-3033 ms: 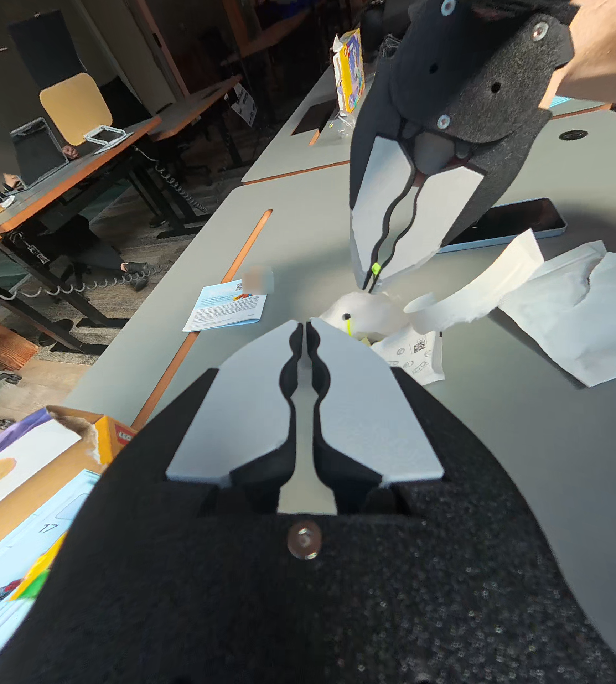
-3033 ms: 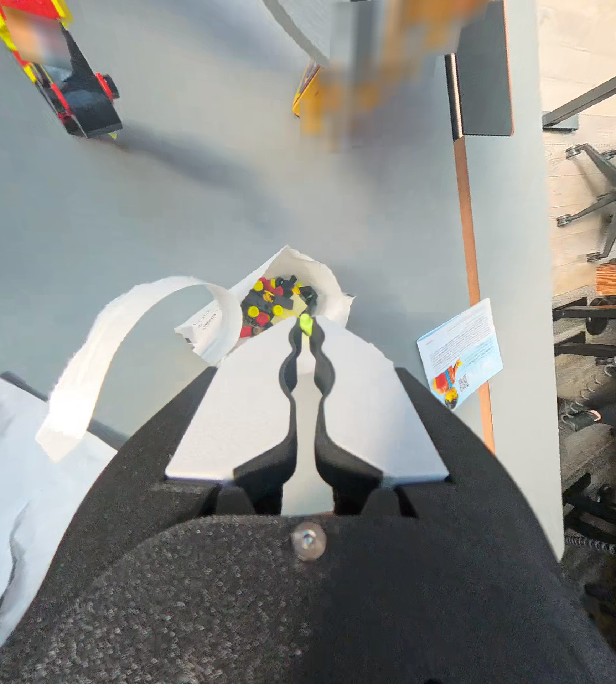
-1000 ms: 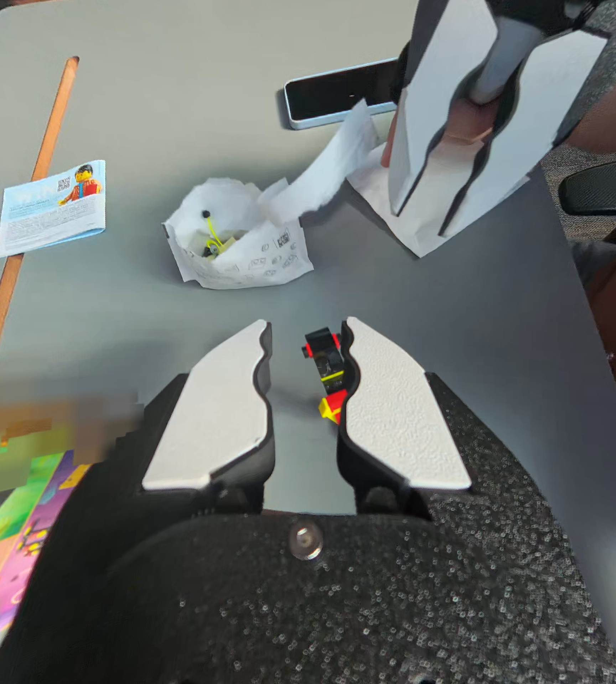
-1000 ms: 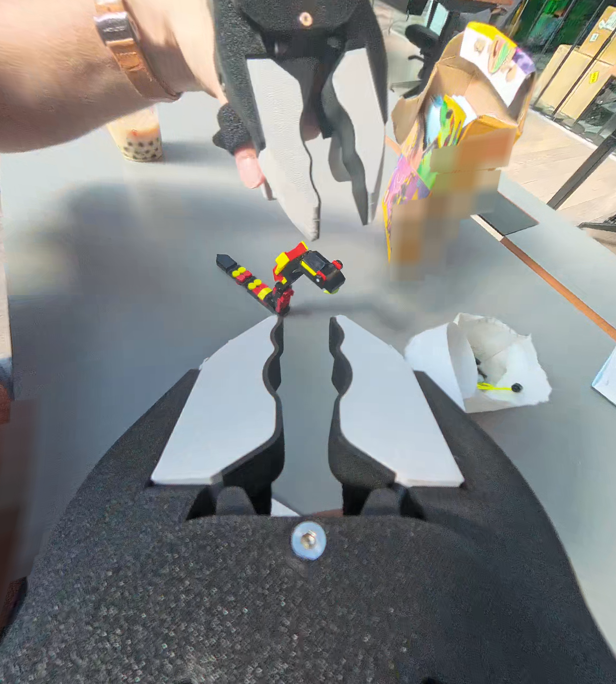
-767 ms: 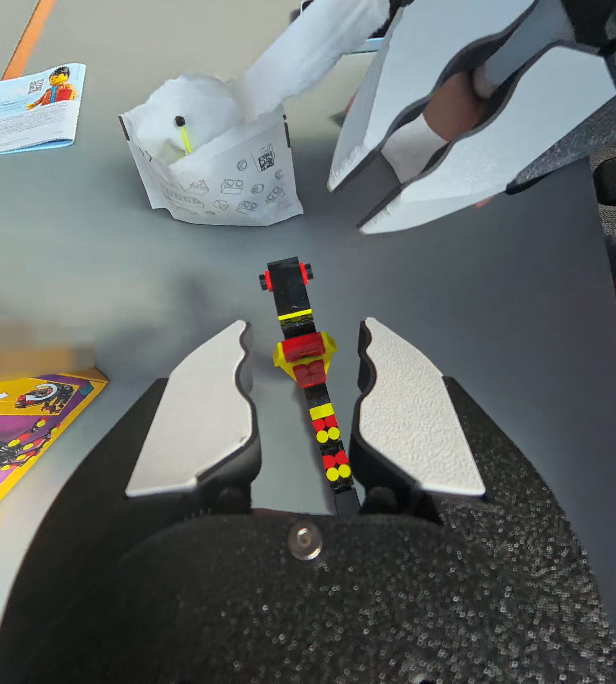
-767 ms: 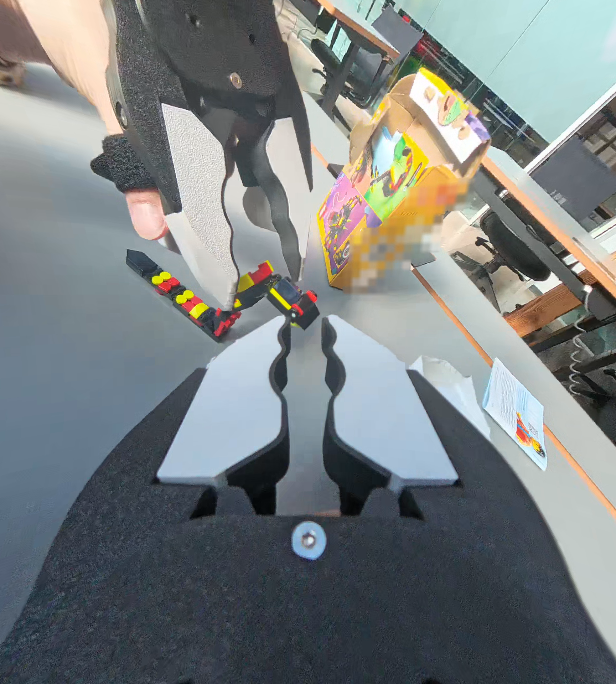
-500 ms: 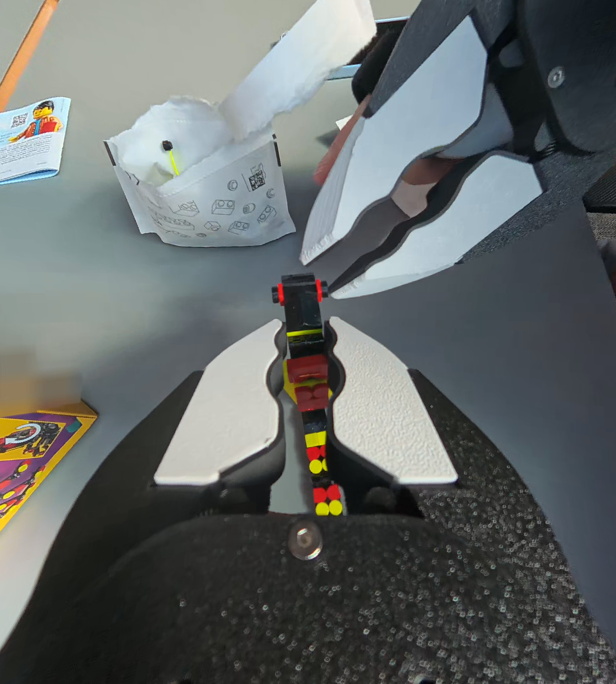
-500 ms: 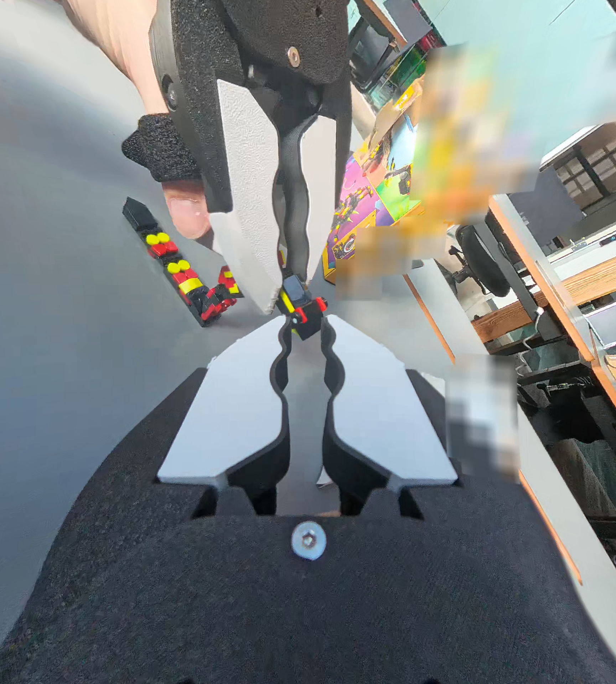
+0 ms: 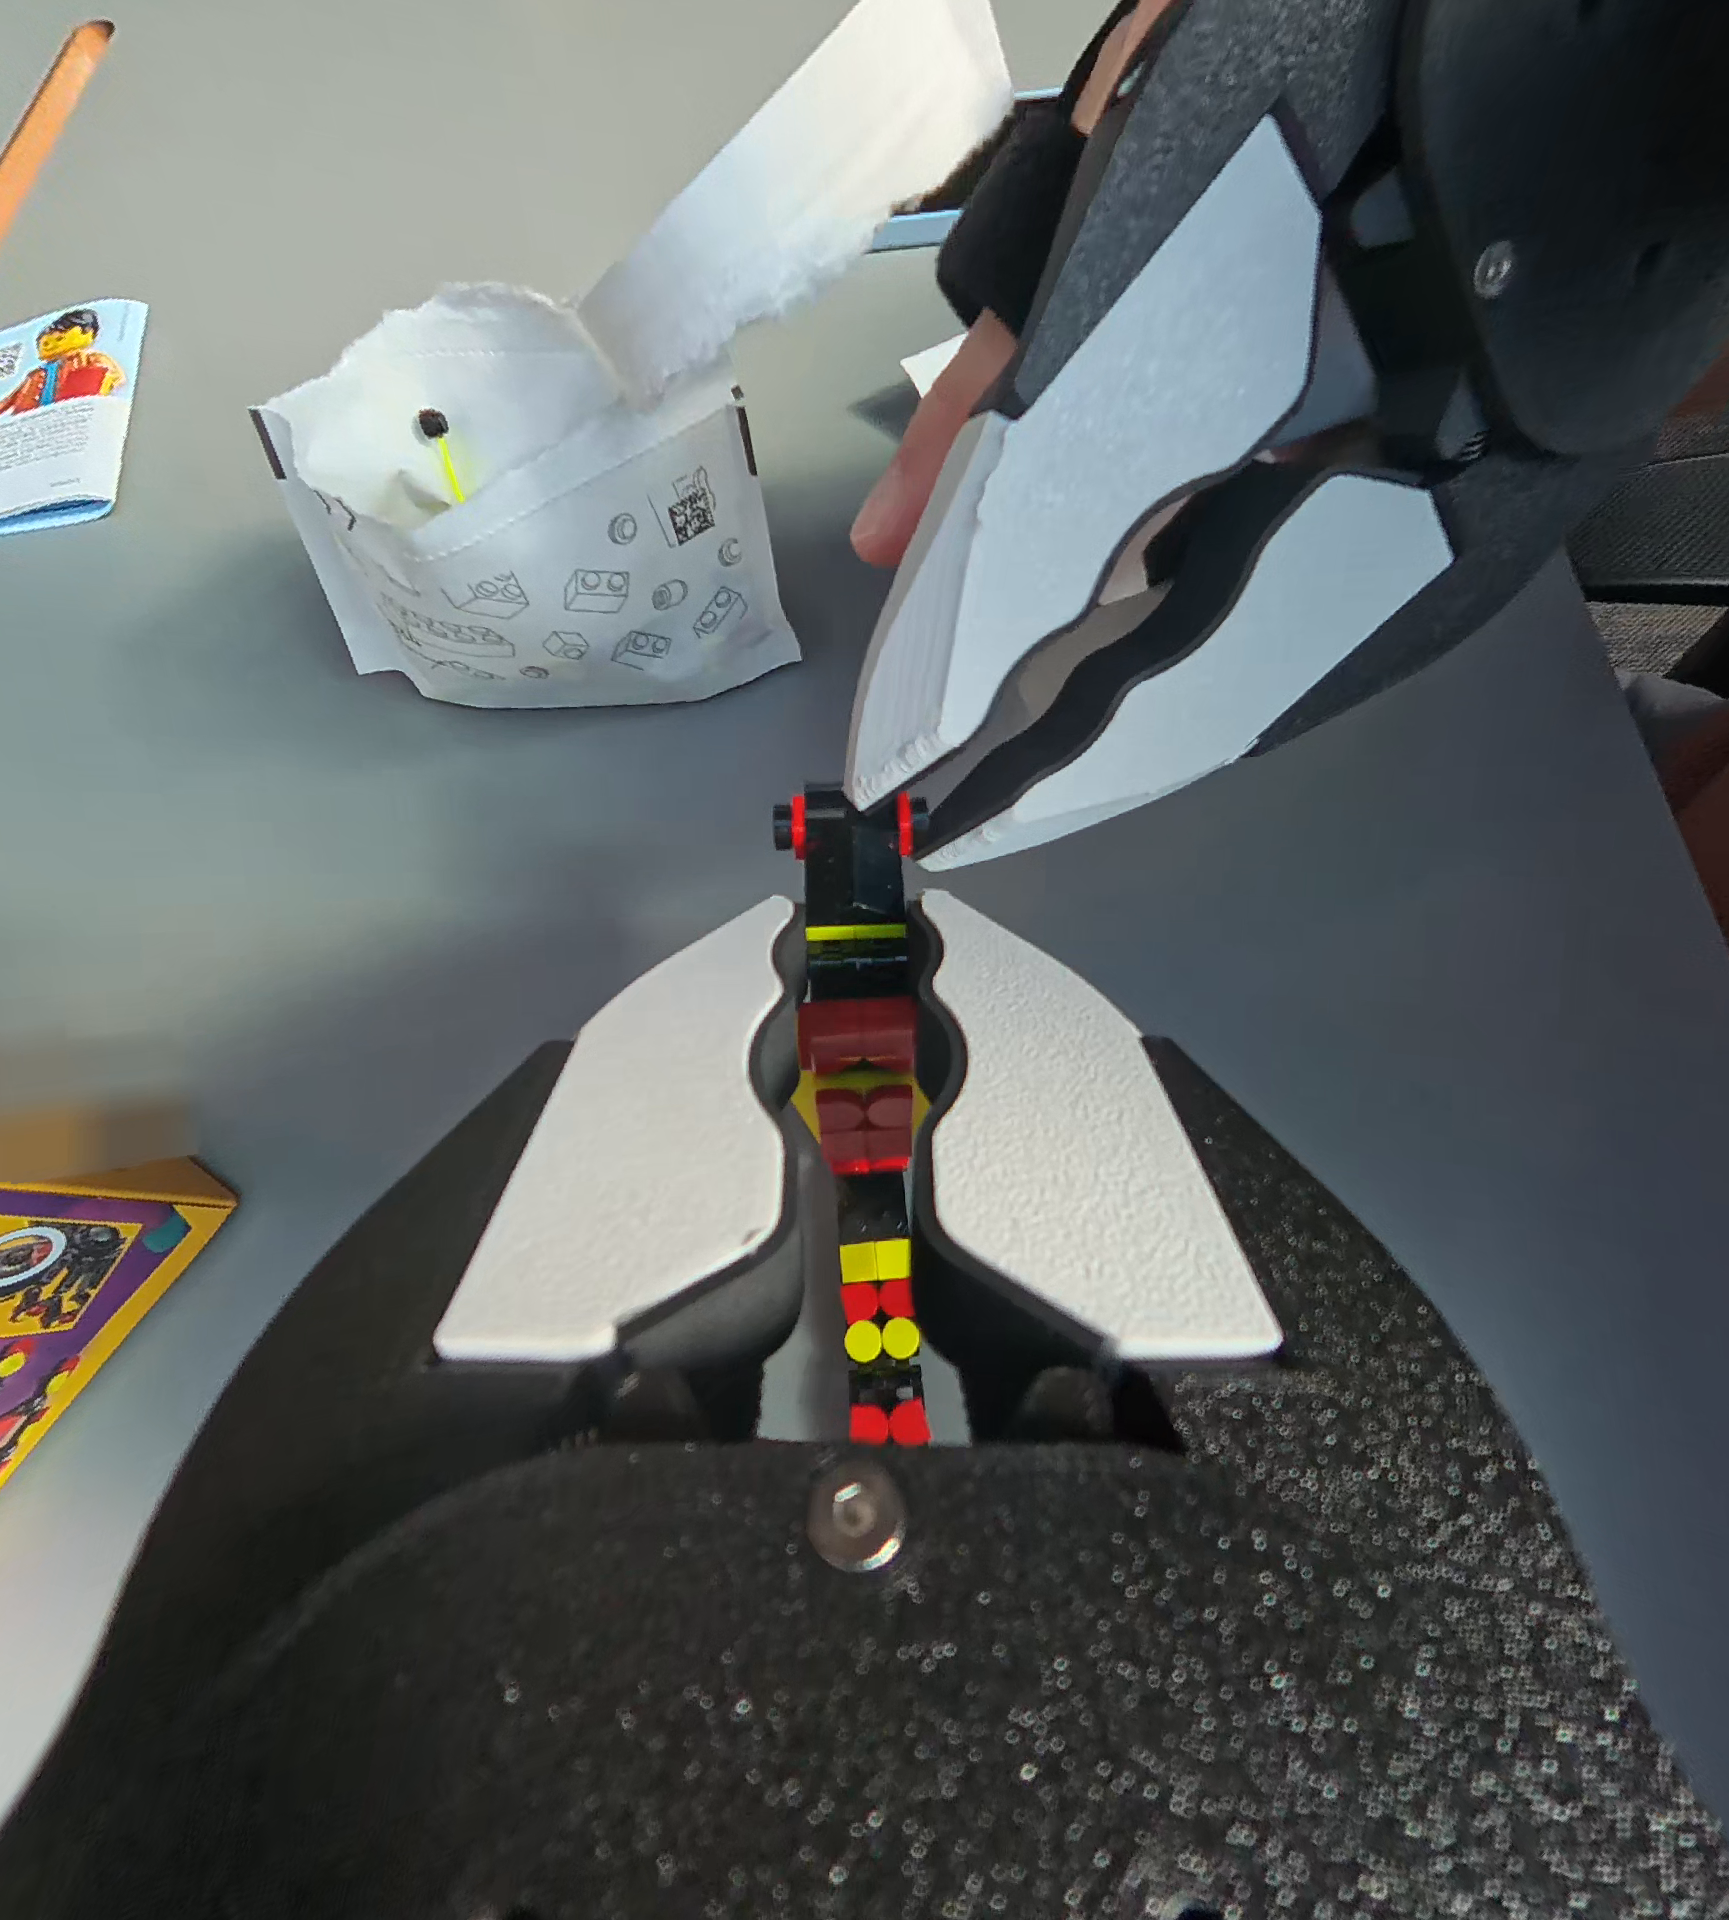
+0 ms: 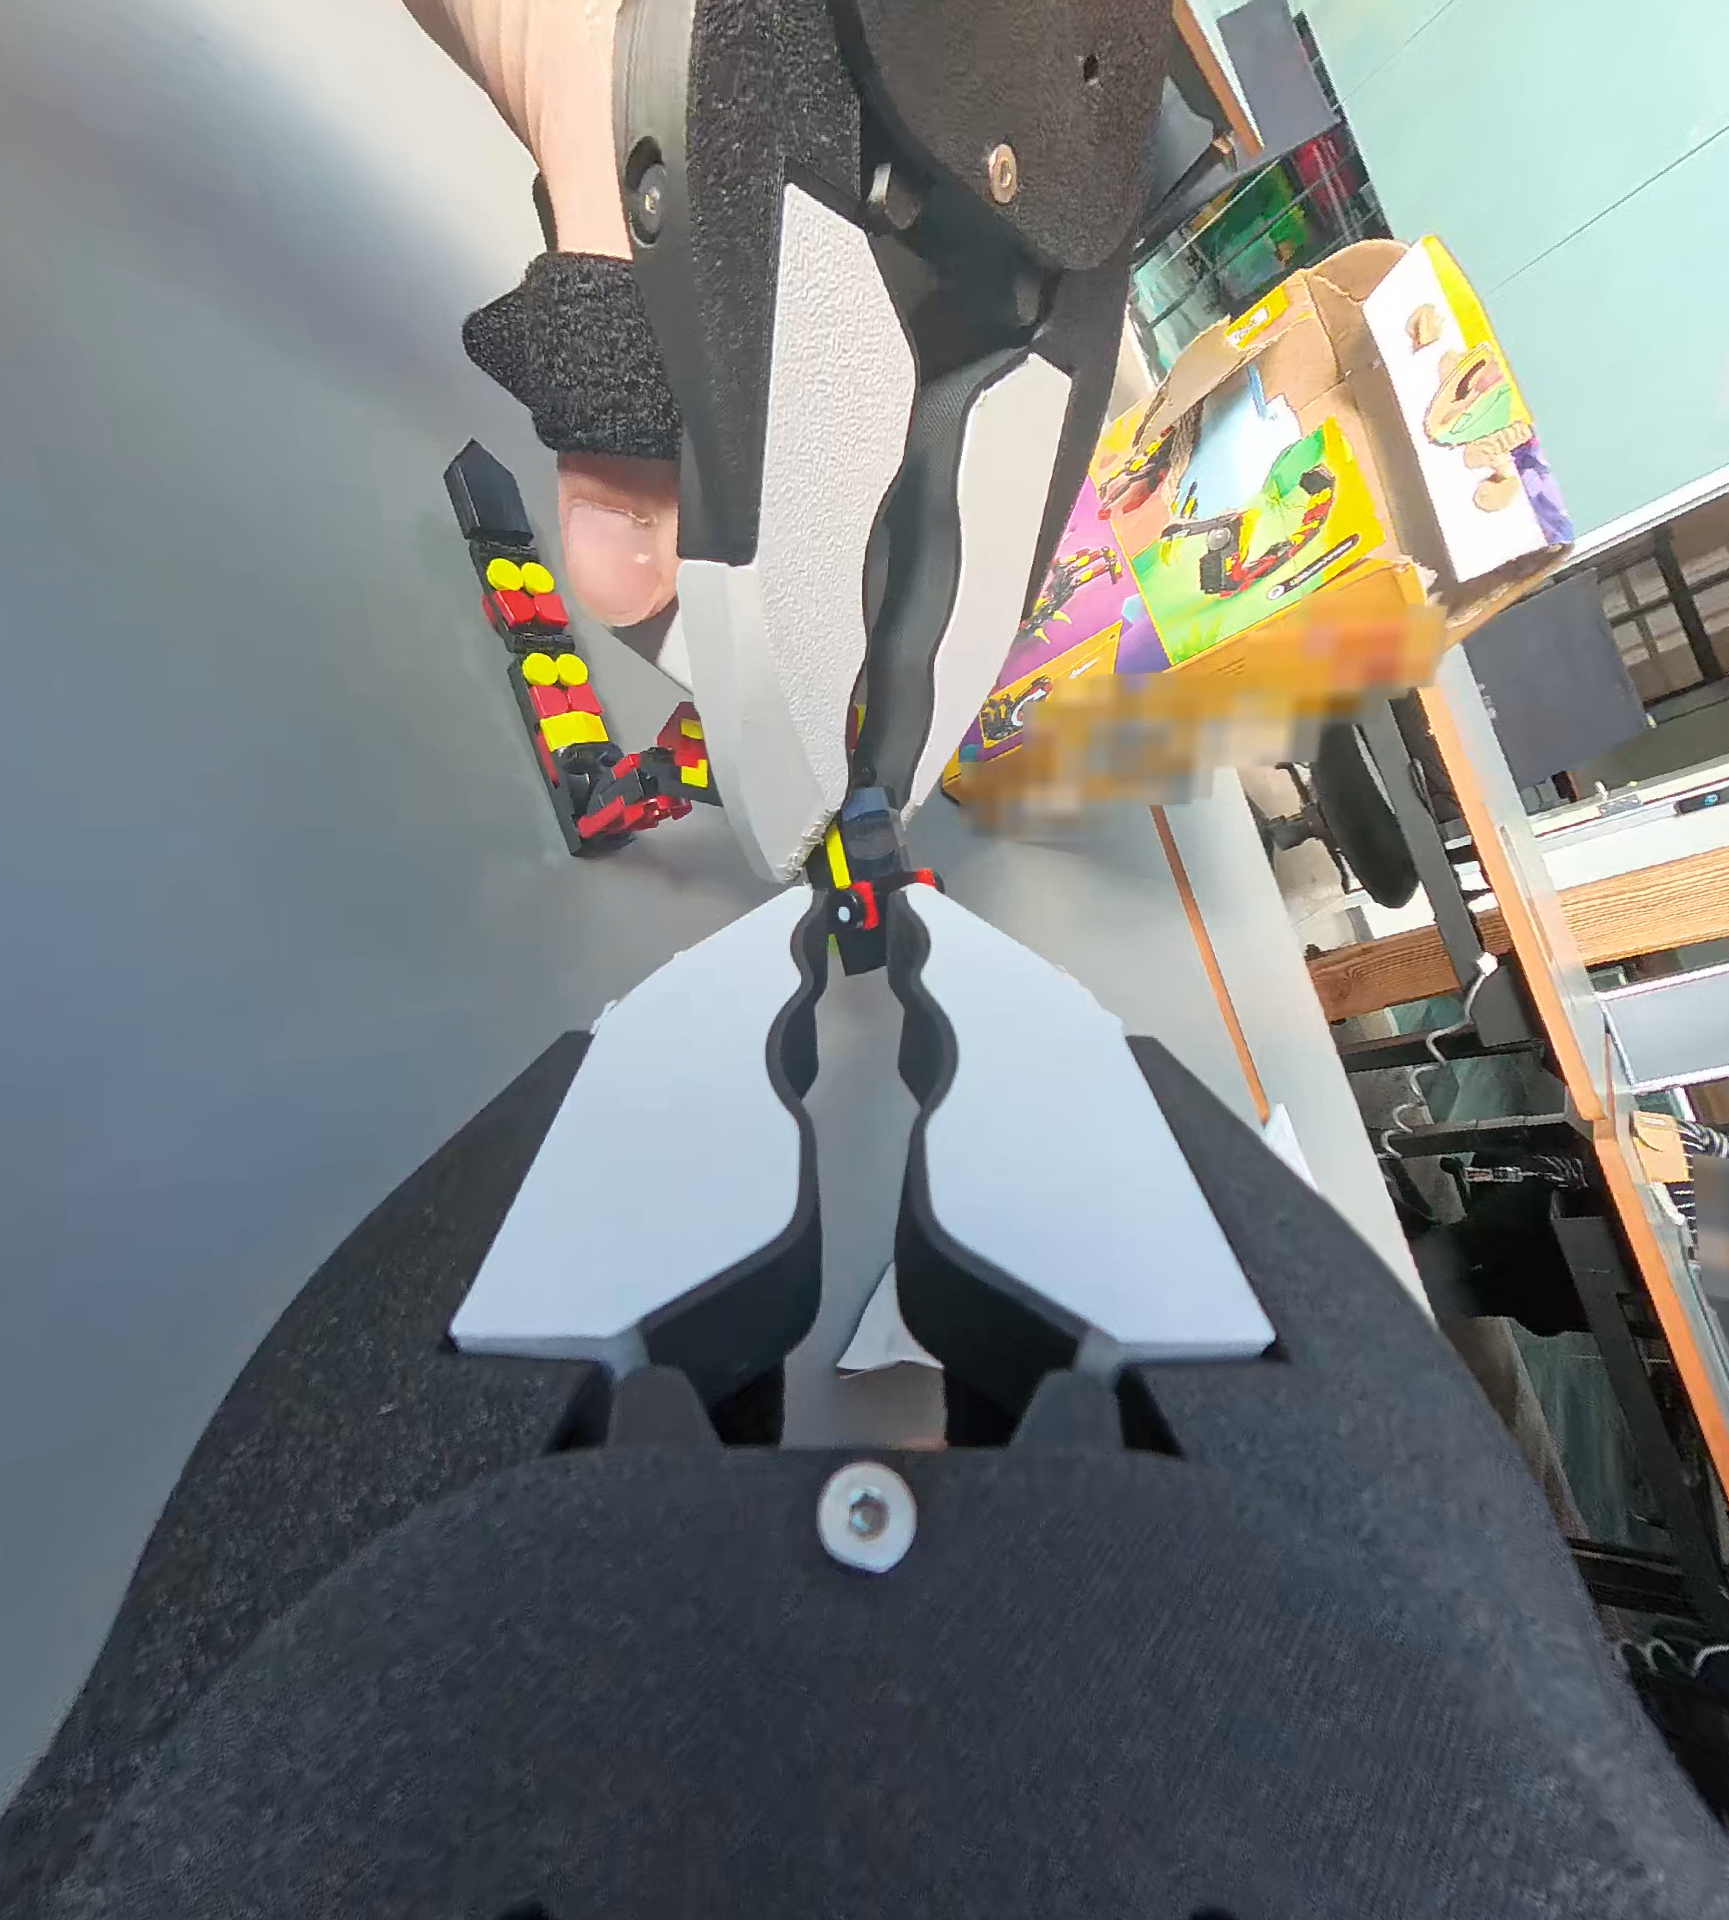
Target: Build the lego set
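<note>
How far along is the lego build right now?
Done: a long black, red and yellow lego assembly is partly built, and the white parts bag is torn open. In hand: the left gripper is clamped on that assembly while the right gripper pinches its black end with red studs. Left: loose pieces, including a thin yellow-green rod, show in the bag.

Lego model on table, lengthwise between fingers of left gripper. Right gripper at model's far end, tips touching it. Paper bag behind model, to left, upright, open; torn strip rising from it. Leaflet left of bag, near table's left edge. Box standing on table beyond left gripper in right wrist view.
</note>
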`<state>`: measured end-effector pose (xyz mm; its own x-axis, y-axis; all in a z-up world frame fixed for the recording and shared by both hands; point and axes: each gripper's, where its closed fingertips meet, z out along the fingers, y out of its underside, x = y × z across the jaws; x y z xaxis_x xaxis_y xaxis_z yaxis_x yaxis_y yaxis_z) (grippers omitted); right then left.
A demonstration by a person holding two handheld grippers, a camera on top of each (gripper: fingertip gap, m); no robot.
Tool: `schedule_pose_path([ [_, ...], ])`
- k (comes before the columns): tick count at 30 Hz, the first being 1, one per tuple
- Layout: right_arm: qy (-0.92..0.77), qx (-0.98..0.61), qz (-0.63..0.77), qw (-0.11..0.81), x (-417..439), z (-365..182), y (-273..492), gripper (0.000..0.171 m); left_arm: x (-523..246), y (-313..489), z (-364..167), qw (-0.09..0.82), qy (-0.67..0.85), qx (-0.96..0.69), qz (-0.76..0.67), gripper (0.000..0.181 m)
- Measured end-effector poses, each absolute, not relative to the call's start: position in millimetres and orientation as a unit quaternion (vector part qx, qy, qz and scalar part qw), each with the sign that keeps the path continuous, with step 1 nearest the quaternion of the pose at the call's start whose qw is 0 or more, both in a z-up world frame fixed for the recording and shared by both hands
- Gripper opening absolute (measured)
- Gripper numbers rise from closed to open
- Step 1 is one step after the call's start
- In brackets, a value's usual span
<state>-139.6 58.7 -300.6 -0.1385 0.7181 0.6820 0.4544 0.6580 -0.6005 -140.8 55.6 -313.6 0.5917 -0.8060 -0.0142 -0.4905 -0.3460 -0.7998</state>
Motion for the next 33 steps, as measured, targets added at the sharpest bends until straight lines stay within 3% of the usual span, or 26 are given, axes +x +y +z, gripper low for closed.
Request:
schedule_pose_path([
  [26, -0.694, -0.239, -0.082, 0.674, -139, -292, 78, 0.007, -140, 77, -308, 0.45, 0.314, -0.807, -0.218, 0.017],
  [30, -0.688, -0.274, -0.06, 0.67, -140, -295, 85, 0.007, -142, 85, -309, 0.46, 0.298, -0.811, -0.205, 0.017],
  [33, -0.657, -0.398, 0.072, 0.636, -142, -295, 93, 0.008, -143, 92, -308, 0.478, 0.292, -0.809, -0.177, 0.017],
])
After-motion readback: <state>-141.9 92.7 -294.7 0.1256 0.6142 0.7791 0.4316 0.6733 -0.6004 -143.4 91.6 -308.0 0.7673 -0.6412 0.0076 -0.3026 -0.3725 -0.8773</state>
